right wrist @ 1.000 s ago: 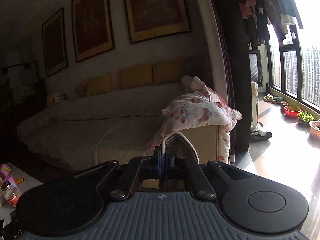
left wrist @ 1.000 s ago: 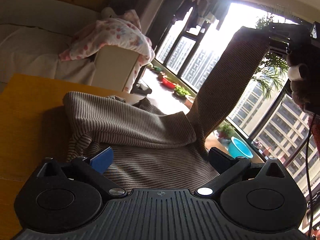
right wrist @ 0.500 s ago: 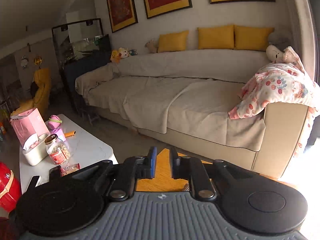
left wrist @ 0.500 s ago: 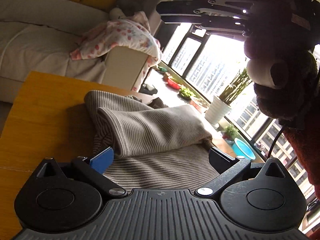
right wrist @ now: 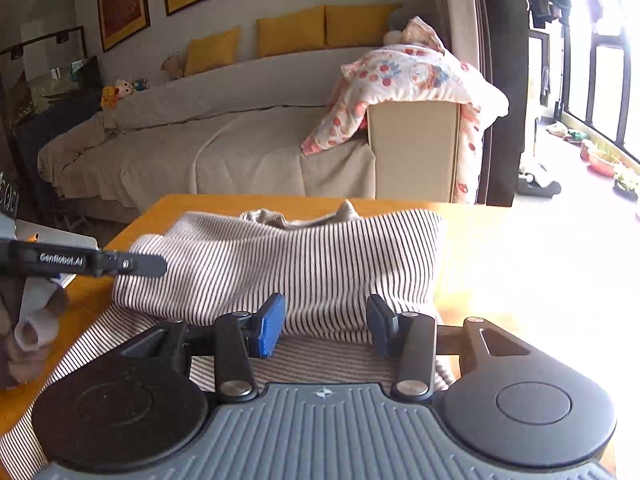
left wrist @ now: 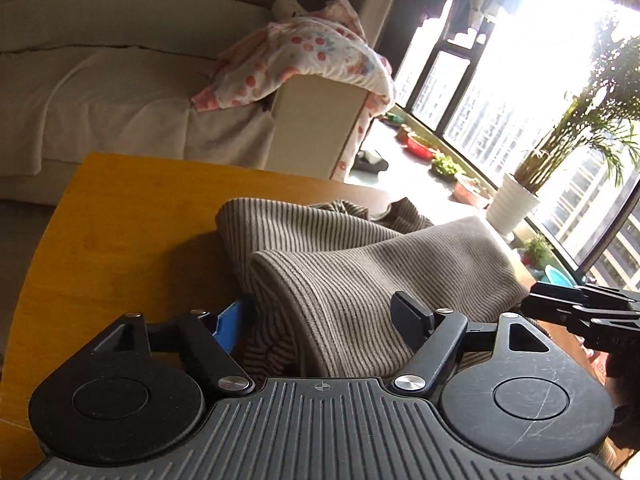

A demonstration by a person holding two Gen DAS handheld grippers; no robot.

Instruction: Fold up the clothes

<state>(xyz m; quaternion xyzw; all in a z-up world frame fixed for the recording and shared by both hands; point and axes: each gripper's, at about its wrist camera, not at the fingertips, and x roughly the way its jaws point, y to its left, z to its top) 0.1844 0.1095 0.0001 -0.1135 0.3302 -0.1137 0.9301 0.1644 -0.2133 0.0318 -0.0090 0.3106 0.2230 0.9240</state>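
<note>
One garment is in play: a single striped sweater (right wrist: 288, 268), brown-and-cream with narrow ribbed stripes, lying on the yellow wooden worktop (right wrist: 492, 264). Two tongs work over it. The left tongs (left wrist: 320, 322) stand wide open, with the blue pad (left wrist: 228, 328) low against the left edge of the cloth and the dark pad (left wrist: 412, 316) above its folded top layer; nothing is held between them. The right tongs (right wrist: 326, 324) are also spread apart and empty, their blue pad (right wrist: 271, 324) and dark pad (right wrist: 380, 324) set just in front of the near fold of the sweater.

In the right wrist view the garment lies directly ahead of the tongs, its long axis running side to side across their line of sight, with one layer doubled over toward them and a flatter striped layer passing beneath the pads. The neck opening sits on the far edge, away from the tongs. The left tongs enter this view from the left side, their tip over the left end of the fold.

In the left wrist view the folded layer forms a rounded roll straight ahead of the tongs, and the right tongs' dark frame (left wrist: 584, 312) appears at the right edge beside the cloth.

Beyond the worktop stand one beige sofa (right wrist: 224, 152) with three yellow cushions (right wrist: 292, 36) and one floral blanket (right wrist: 408, 80) draped over its arm.
</note>
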